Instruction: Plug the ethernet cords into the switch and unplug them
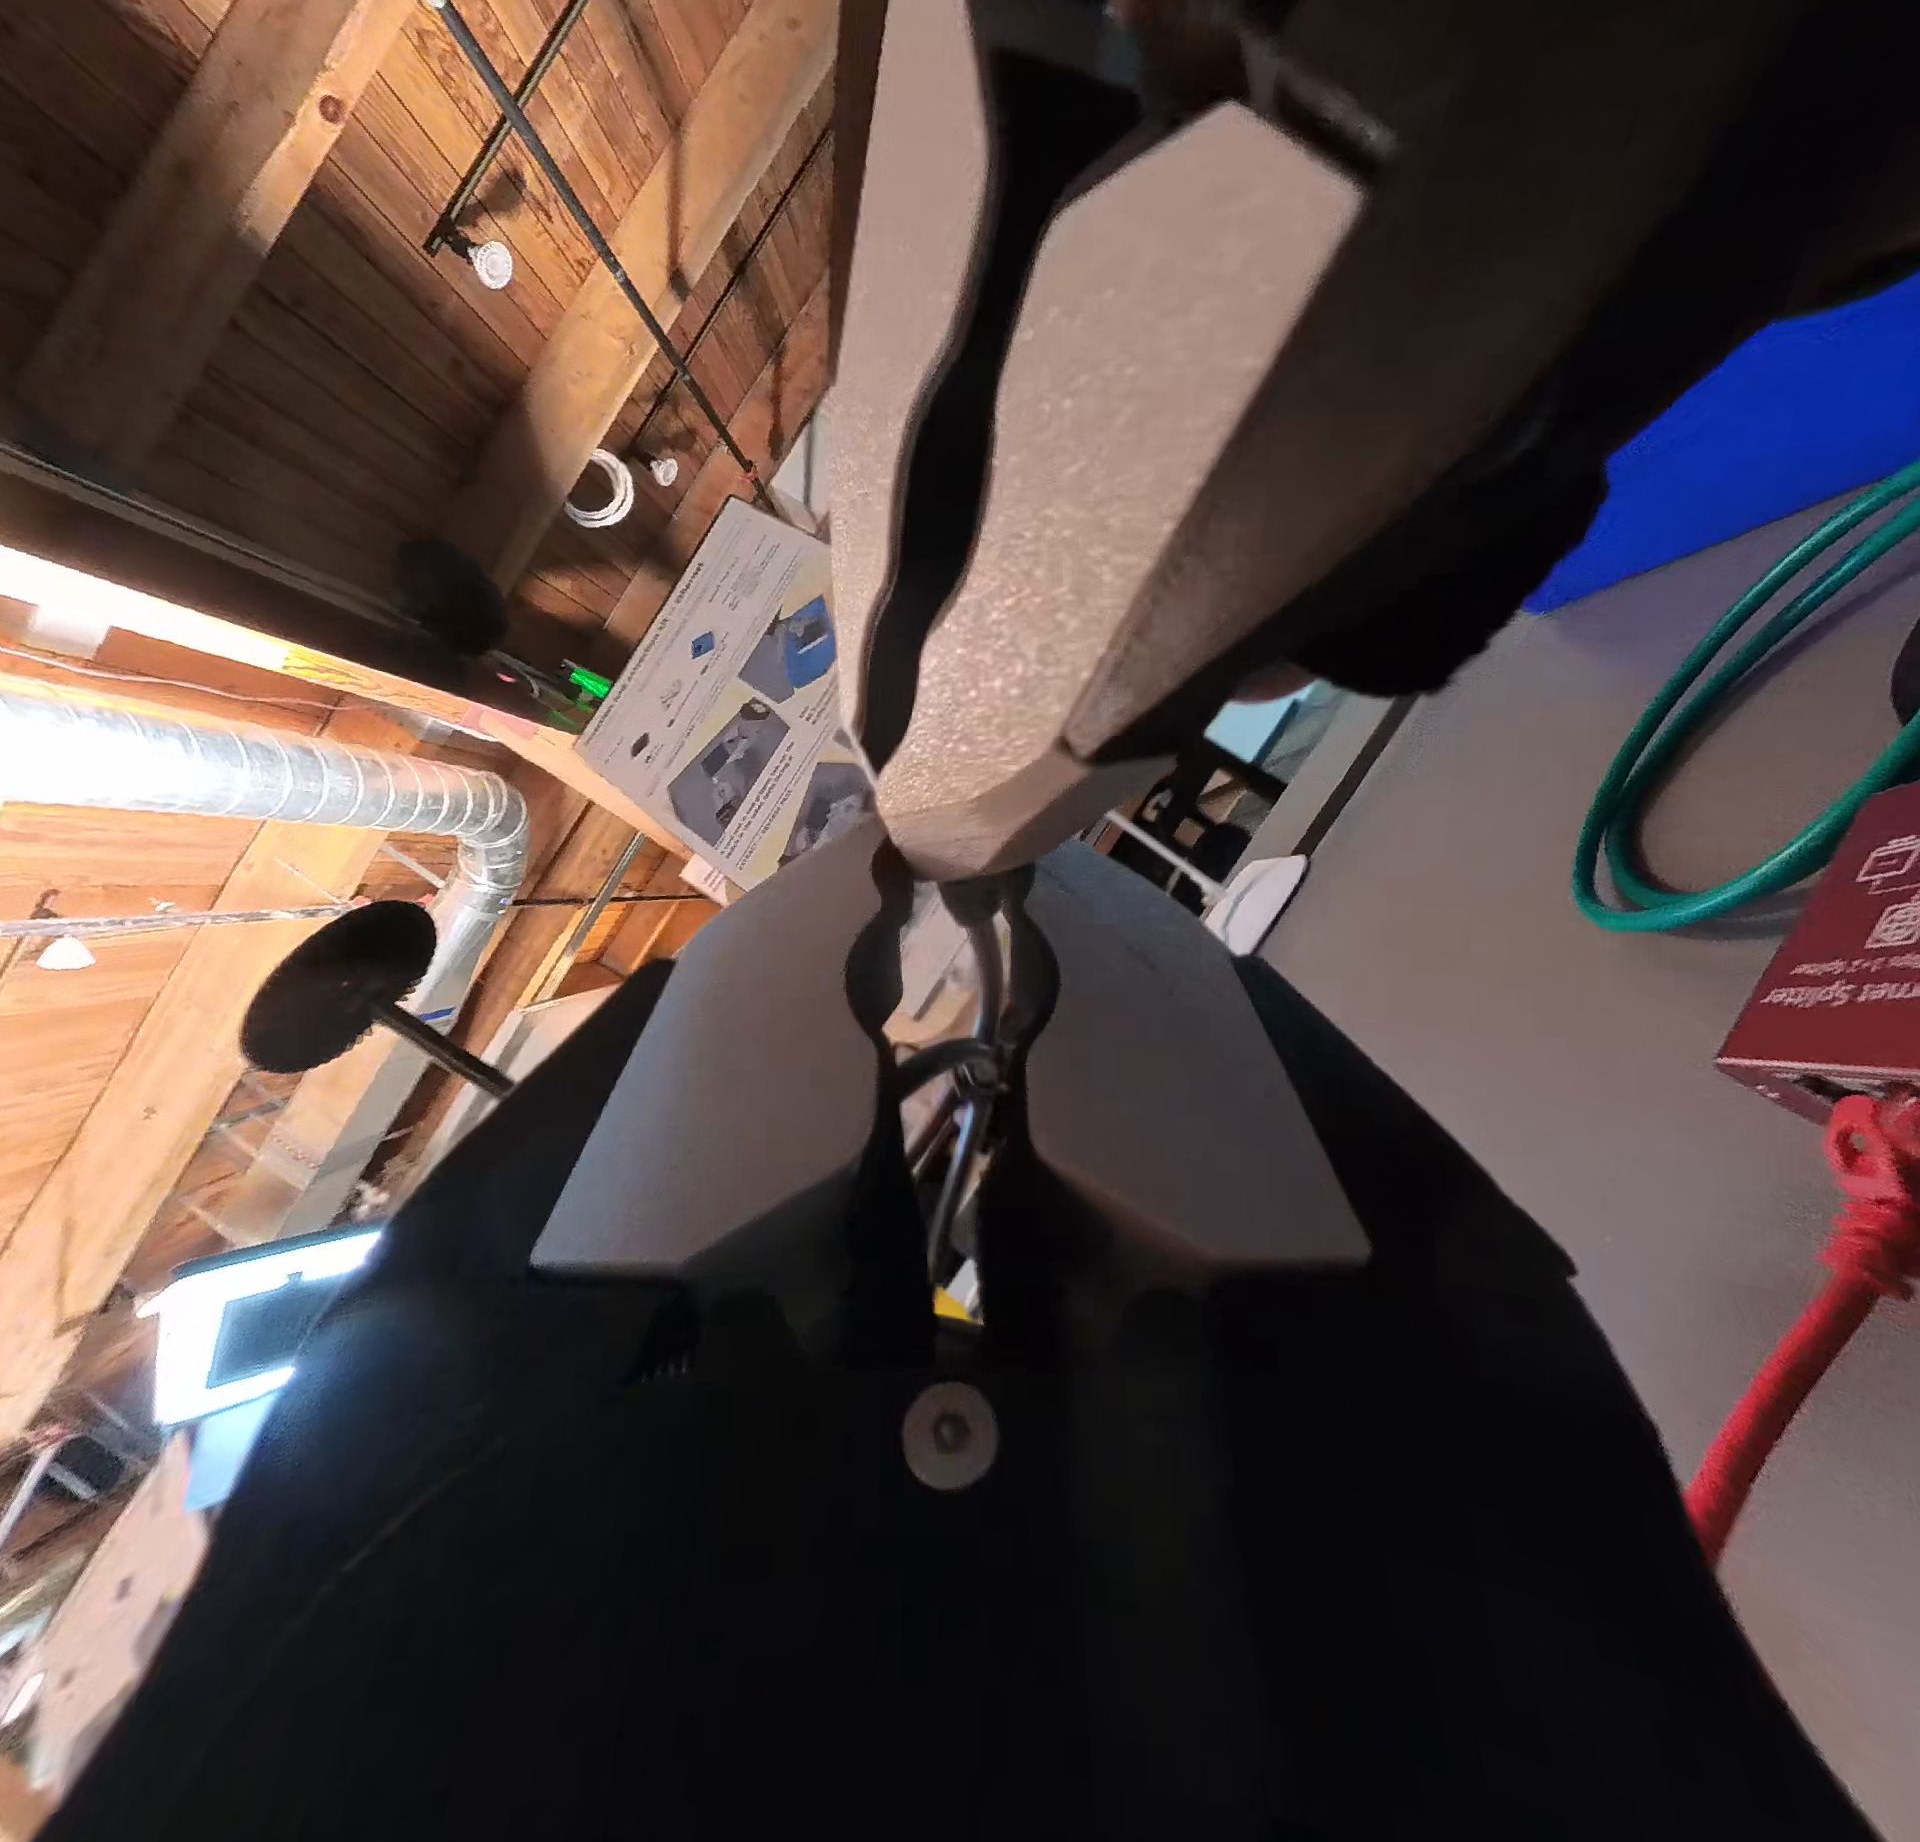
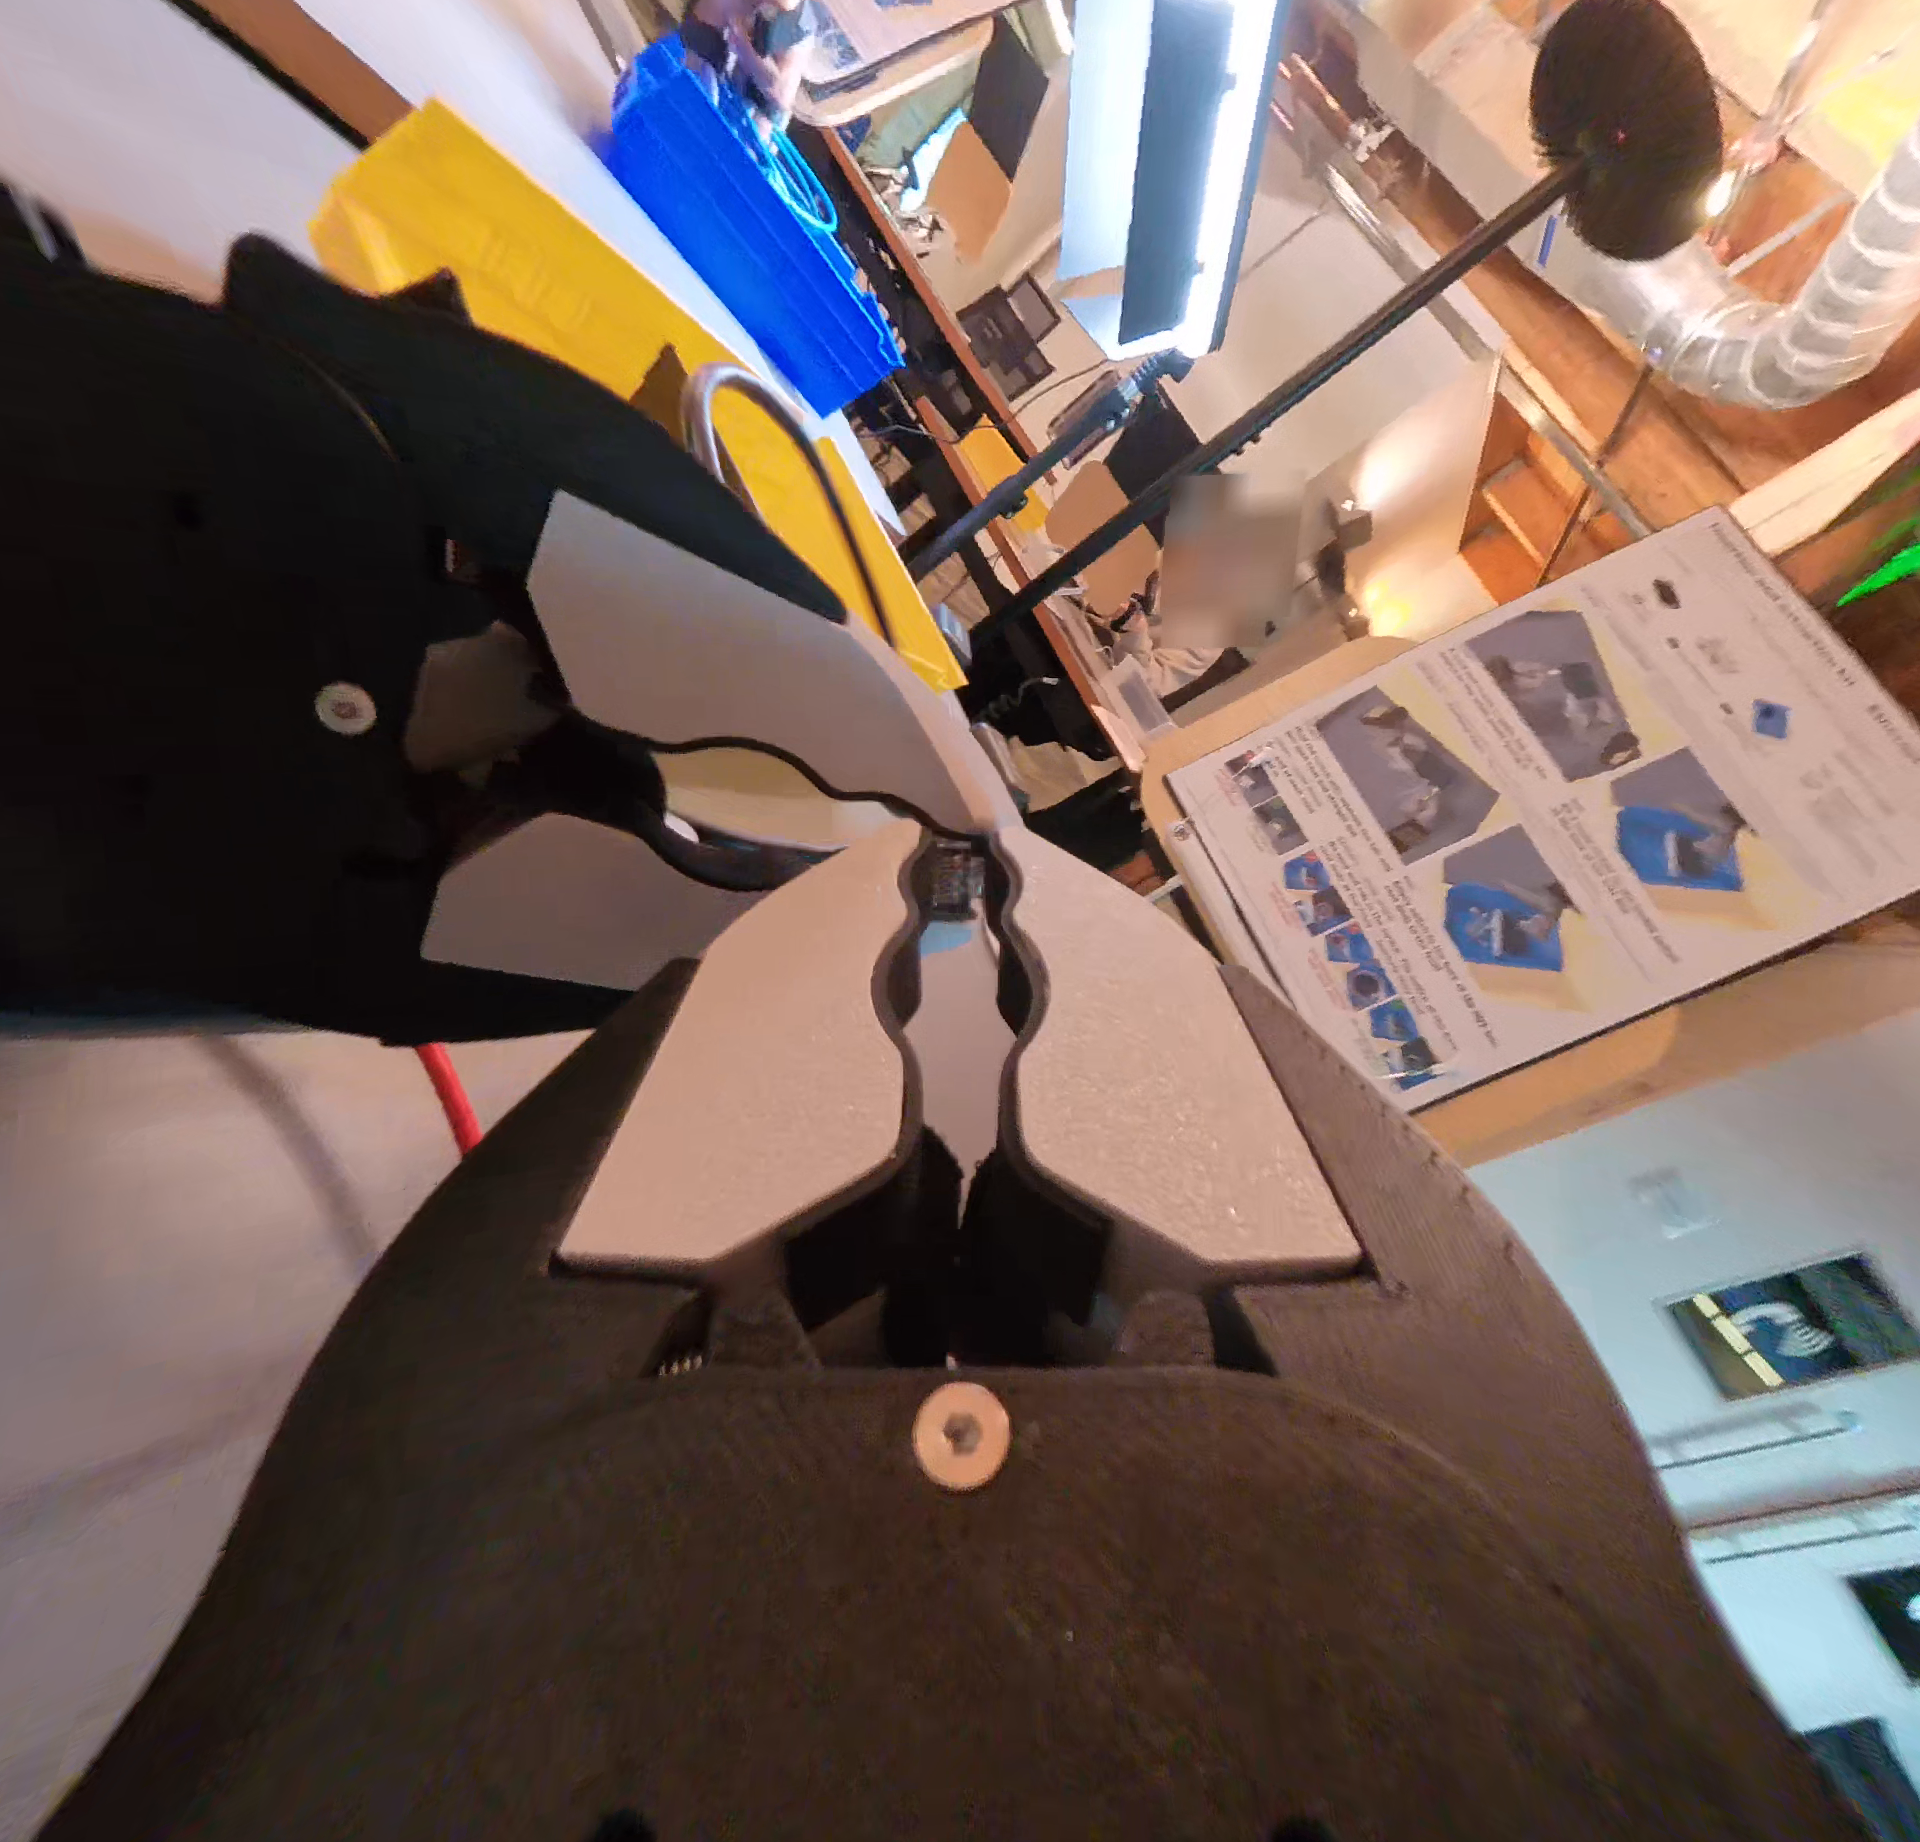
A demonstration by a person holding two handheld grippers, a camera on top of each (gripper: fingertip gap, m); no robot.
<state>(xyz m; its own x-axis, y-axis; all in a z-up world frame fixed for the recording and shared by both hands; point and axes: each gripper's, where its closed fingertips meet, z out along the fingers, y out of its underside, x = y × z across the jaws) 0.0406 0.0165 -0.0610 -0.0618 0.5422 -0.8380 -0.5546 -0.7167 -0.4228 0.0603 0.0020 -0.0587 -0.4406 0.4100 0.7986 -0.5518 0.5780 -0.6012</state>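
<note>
Both tools met tip to tip, raised above the grey table. The right gripper was clenched on a small dark ethernet plug, and the left gripper was pinched around the thin black cord just behind it. The dark red metal switch box sat at the right, a red braided cord plugged in, a green cord looped beyond. The cord looked light and floppy, the plug stiff, its latch likely fragile; best held by the plug body.
</note>
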